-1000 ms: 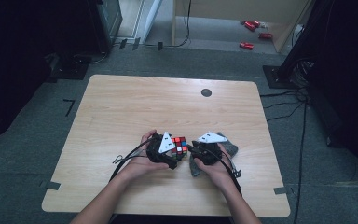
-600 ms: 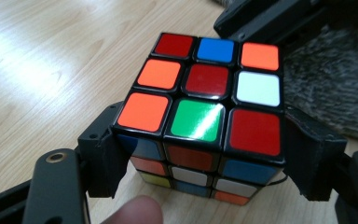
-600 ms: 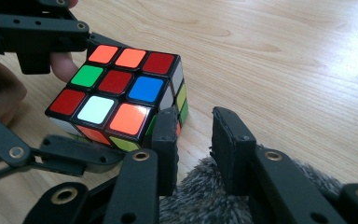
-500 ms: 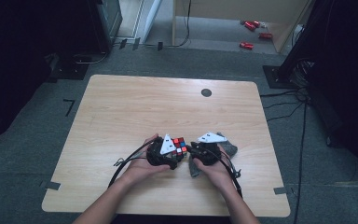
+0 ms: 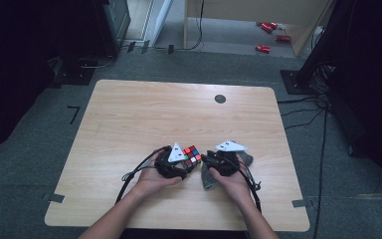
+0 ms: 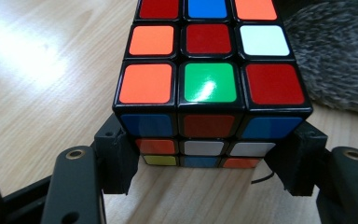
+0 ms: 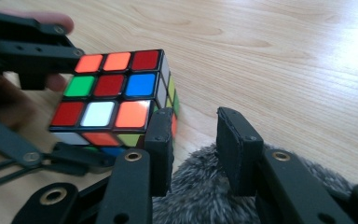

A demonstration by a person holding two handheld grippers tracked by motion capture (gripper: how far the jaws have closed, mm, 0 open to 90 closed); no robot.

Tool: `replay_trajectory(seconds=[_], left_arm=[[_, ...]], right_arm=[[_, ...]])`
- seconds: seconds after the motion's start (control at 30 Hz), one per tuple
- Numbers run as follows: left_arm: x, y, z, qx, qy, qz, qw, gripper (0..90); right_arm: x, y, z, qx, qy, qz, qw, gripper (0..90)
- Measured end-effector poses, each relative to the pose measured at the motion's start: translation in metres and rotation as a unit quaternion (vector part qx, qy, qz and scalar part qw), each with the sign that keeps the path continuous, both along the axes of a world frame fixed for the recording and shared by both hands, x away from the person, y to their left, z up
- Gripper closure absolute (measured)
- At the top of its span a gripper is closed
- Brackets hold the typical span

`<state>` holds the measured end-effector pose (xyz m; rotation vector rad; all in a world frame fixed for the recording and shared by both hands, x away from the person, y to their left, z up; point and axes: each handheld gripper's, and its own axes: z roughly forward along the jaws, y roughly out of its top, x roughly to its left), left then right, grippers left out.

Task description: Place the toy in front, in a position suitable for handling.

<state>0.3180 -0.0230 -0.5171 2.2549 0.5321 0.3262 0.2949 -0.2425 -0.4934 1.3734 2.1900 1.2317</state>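
Note:
A scrambled Rubik's cube (image 5: 191, 155) rests on the wooden table near its front edge. My left gripper (image 5: 187, 162) is shut on it. Its jaws have just been closing, and in the left gripper view the pads (image 6: 117, 156) press both sides of the cube (image 6: 205, 84) low down. Just right of the cube, my right gripper (image 5: 207, 160) stands open over a grey furry cloth (image 5: 210, 178). Its jaws have just been opening, and nothing is between them. In the right gripper view its left fingertip (image 7: 161, 140) stands right by the cube's (image 7: 114, 88) near corner; I cannot tell if they touch.
The light wood table (image 5: 154, 114) has a small black disc (image 5: 220, 98) at its far side. Cables trail from both grippers toward the front edge. Dark stands and red objects (image 5: 268, 30) sit on the floor beyond the table.

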Motion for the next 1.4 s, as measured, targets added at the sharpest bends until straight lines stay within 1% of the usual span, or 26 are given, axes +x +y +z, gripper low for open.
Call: replay_trajectory(seconds=[0.13,0.17,0.23,0.3,0.37,0.4,0.47,0.57,0.6,0.63,0.67,0.7,0.77,0.83,0.87,0.9,0.93,0.97,1.0,1.07,1.1,1.13,1.23,1.33,1.37,1.4], left_arm=[[-0.004,-0.001,0.001,0.003,-0.009,-0.014,0.9999,34.8],[-0.005,0.0,0.001,0.003,-0.011,-0.014,0.9998,34.9],[-0.006,0.003,0.003,-0.006,-0.006,-0.013,0.9999,34.9],[-0.006,0.006,0.004,-0.008,-0.004,-0.013,0.9999,35.0],[-0.008,0.014,0.007,-0.011,-0.003,-0.007,0.9999,35.0],[-0.008,0.014,0.007,-0.011,-0.003,-0.007,0.9999,35.0],[-0.01,0.023,0.012,-0.015,-0.003,0.001,0.9999,35.0],[-0.013,0.033,0.019,-0.024,0.0,0.011,0.9996,35.0],[-0.014,0.035,0.021,-0.025,0.002,0.013,0.9996,35.0],[-0.014,0.035,0.021,-0.025,0.002,0.013,0.9996,34.9],[-0.016,0.038,0.024,-0.026,0.004,0.016,0.9995,34.9],[-0.02,0.044,0.028,-0.03,0.003,0.016,0.9994,34.9],[-0.024,0.052,0.03,-0.044,0.013,0.012,0.9989,34.9],[-0.028,0.058,0.031,-0.056,0.018,0.024,0.998,34.9],[-0.028,0.058,0.031,-0.056,0.018,0.024,0.998,34.9],[-0.03,0.063,0.031,-0.065,0.023,0.038,0.9969,34.9],[-0.031,0.065,0.03,-0.067,0.025,0.045,0.9964,34.9],[-0.031,0.065,0.03,-0.067,0.025,0.045,0.9964,34.9],[-0.033,0.068,0.029,-0.072,0.03,0.053,0.9955,34.9],[-0.034,0.068,0.03,-0.072,0.031,0.056,0.9953,34.9],[-0.034,0.068,0.03,-0.072,0.031,0.056,0.9953,34.9],[-0.037,0.066,0.03,-0.067,0.026,0.05,0.9962,34.9],[-0.039,0.064,0.03,-0.062,0.03,0.044,0.9967,34.9],[-0.04,0.065,0.03,-0.066,0.036,0.039,0.9965,34.9],[-0.04,0.065,0.03,-0.066,0.036,0.039,0.9965,34.9],[-0.04,0.066,0.031,-0.066,0.035,0.041,0.9964,34.9]], right_arm=[[-0.003,-0.001,0.003,-0.016,-0.007,0.011,0.9998,65.4],[-0.004,-0.001,0.003,-0.015,-0.008,0.013,0.9998,64.9],[-0.005,-0.003,0.004,-0.011,-0.011,0.014,0.9998,64.6],[-0.006,-0.005,0.006,-0.004,-0.016,0.012,0.9998,64.6],[-0.008,-0.008,0.009,-0.001,-0.02,0.01,0.9998,64.3],[-0.008,-0.008,0.009,-0.001,-0.02,0.01,0.9998,64.3],[-0.012,-0.01,0.013,-0.002,-0.028,0.012,0.9995,62.1],[-0.017,-0.012,0.016,-0.009,-0.034,0.016,0.9992,58.3],[-0.019,-0.013,0.017,-0.017,-0.035,0.017,0.9991,56.9],[-0.019,-0.013,0.017,-0.017,-0.035,0.017,0.9991,56.9],[-0.023,-0.015,0.019,-0.034,-0.037,0.011,0.9987,51.9],[-0.025,-0.017,0.019,-0.038,-0.038,0.008,0.9985,48.4],[-0.029,-0.023,0.02,-0.044,-0.041,-0.006,0.9982,42.7],[-0.033,-0.03,0.019,-0.044,-0.042,-0.018,0.998,35.4],[-0.033,-0.03,0.019,-0.044,-0.042,-0.018,0.998,35.4],[-0.035,-0.035,0.016,-0.048,-0.041,-0.028,0.9976,29.3],[-0.035,-0.037,0.014,-0.048,-0.036,-0.032,0.9977,26.4],[-0.035,-0.039,0.011,-0.049,-0.029,-0.035,0.9978,23.0],[-0.036,-0.039,0.007,-0.051,-0.022,-0.04,0.9977,18.8],[-0.037,-0.038,0.003,-0.056,-0.012,-0.045,0.9973,12.7],[-0.037,-0.038,0.003,-0.056,-0.012,-0.045,0.9973,12.7],[-0.037,-0.035,-0.001,-0.076,-0.009,-0.046,0.996,9.9],[-0.037,-0.033,-0.006,-0.091,-0.008,-0.048,0.9946,12.7],[-0.038,-0.032,-0.009,-0.106,-0.002,-0.051,0.9931,19.4],[-0.038,-0.032,-0.009,-0.106,-0.002,-0.051,0.9931,19.4],[-0.036,-0.033,-0.014,-0.107,0.015,-0.057,0.9925,26.0]])
